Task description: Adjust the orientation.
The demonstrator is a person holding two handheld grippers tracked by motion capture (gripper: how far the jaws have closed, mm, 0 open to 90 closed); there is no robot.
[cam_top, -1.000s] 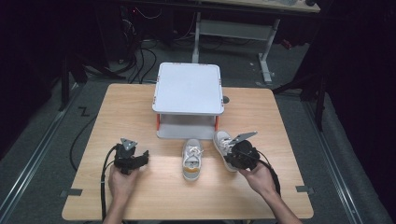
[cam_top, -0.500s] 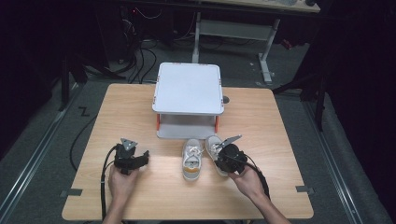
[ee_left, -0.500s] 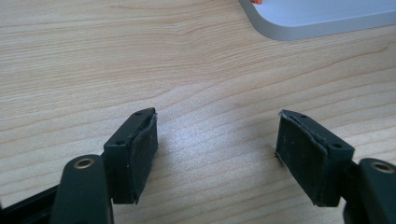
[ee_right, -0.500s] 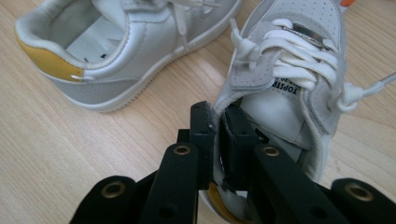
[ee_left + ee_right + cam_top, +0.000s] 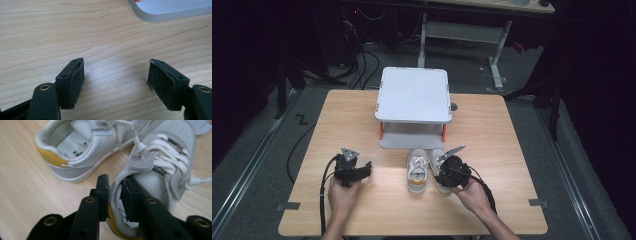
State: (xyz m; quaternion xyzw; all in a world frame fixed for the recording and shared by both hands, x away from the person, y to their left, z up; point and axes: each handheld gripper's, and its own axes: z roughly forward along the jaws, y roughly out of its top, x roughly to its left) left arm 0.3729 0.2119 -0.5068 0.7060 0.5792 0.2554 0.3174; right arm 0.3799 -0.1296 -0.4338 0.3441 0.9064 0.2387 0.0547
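High view: dark room, grey floor, light wooden table (image 5: 512, 150) carrying a white two-tier plastic shelf (image 5: 413, 95). Left hand-held gripper (image 5: 357, 172) rests low, jaws wide, empty. Right hand-held gripper (image 5: 115, 192) straddles the heel wall of the right white sneaker (image 5: 160, 165), jaws just opening; left white sneaker (image 5: 417, 170) is just beside.

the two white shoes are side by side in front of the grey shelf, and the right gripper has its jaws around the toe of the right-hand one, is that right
Not quite. The two white shoes do sit side by side in front of the grey shelf, but the right gripper has its jaws around the heel collar of the right-hand shoe, not the toe: one jaw is inside the opening, the other outside. They have just been opening. The right gripper view shows it.
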